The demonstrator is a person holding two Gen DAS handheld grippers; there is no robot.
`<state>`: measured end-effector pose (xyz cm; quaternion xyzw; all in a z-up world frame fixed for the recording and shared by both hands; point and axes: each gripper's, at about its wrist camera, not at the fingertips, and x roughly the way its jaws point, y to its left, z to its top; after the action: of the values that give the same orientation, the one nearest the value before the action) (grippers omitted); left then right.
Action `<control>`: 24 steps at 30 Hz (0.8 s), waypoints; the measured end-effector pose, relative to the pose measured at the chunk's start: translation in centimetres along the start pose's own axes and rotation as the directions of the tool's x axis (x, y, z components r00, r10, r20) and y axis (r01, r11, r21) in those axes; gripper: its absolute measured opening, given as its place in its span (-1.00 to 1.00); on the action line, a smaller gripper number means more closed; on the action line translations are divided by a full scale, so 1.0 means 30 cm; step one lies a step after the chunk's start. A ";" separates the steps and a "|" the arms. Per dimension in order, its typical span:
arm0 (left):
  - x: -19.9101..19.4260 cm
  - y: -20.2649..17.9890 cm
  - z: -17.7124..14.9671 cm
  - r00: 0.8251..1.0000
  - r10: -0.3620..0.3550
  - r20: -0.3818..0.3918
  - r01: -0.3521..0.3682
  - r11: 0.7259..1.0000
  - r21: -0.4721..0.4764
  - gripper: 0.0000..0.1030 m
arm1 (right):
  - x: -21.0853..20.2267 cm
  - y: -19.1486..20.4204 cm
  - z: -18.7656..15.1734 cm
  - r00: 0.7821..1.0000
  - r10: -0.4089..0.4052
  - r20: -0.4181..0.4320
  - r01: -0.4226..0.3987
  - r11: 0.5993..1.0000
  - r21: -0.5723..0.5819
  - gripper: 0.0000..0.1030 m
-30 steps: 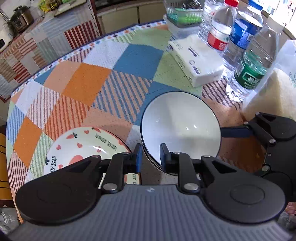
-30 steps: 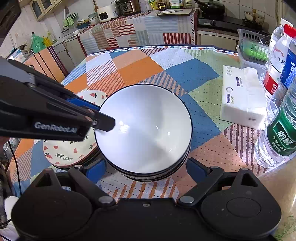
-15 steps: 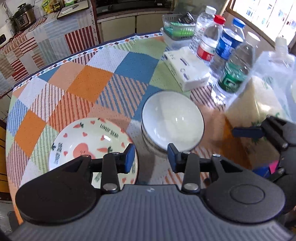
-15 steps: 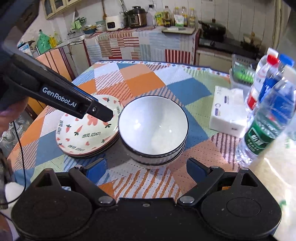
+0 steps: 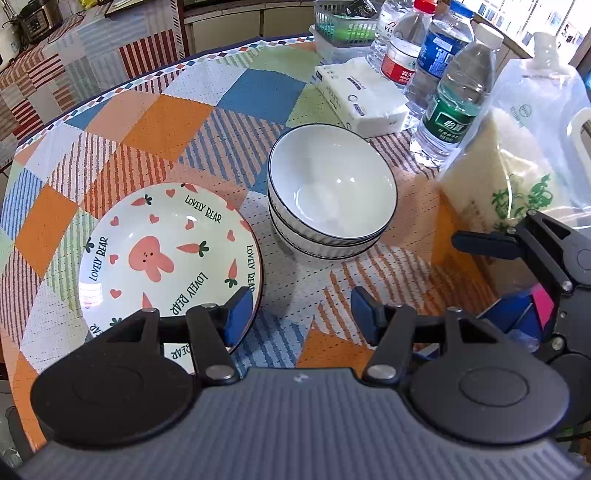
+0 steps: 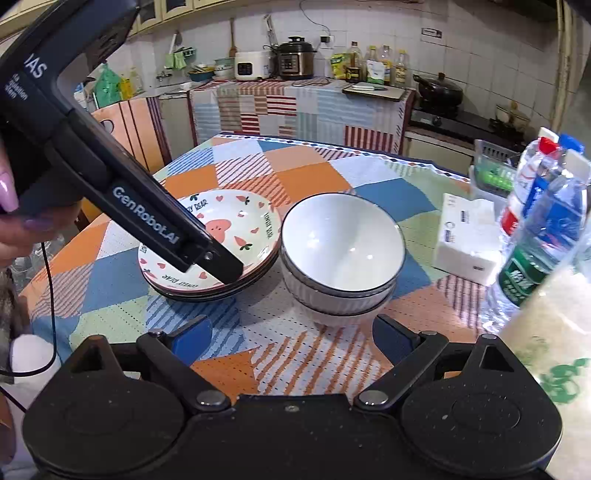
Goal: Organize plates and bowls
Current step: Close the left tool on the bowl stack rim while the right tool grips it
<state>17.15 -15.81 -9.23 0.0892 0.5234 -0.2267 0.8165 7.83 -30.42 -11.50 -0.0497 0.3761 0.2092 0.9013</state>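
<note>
A stack of white bowls with dark rims stands on the patchwork tablecloth, also in the right wrist view. Left of it lies a stack of "Lovely Bear" plates with a pink rabbit, also in the right wrist view. My left gripper is open and empty, above the table in front of the gap between plates and bowls. My right gripper is open and empty, in front of the bowls. The left gripper's body hides part of the plates in the right wrist view.
A tissue pack, several water bottles and a bag of rice stand right of the bowls. A green basket sits at the table's far edge. The kitchen counter lies beyond.
Both grippers have pulled back and up from the bowl stack. The left gripper's jaws, narrow at the bowl rim before, have opened wide. The bowls stay stacked on the table.
</note>
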 end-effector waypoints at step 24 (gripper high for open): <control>0.325 0.119 0.157 0.990 -0.089 0.109 0.110 0.973 -0.201 -0.32 | 0.380 -0.127 -0.049 0.999 -0.050 0.012 0.048 0.991 0.128 0.84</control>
<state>26.04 -17.16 -16.24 -0.0338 0.5066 -0.2160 0.8340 15.61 -30.37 -20.76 0.0005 0.3807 0.1626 0.9103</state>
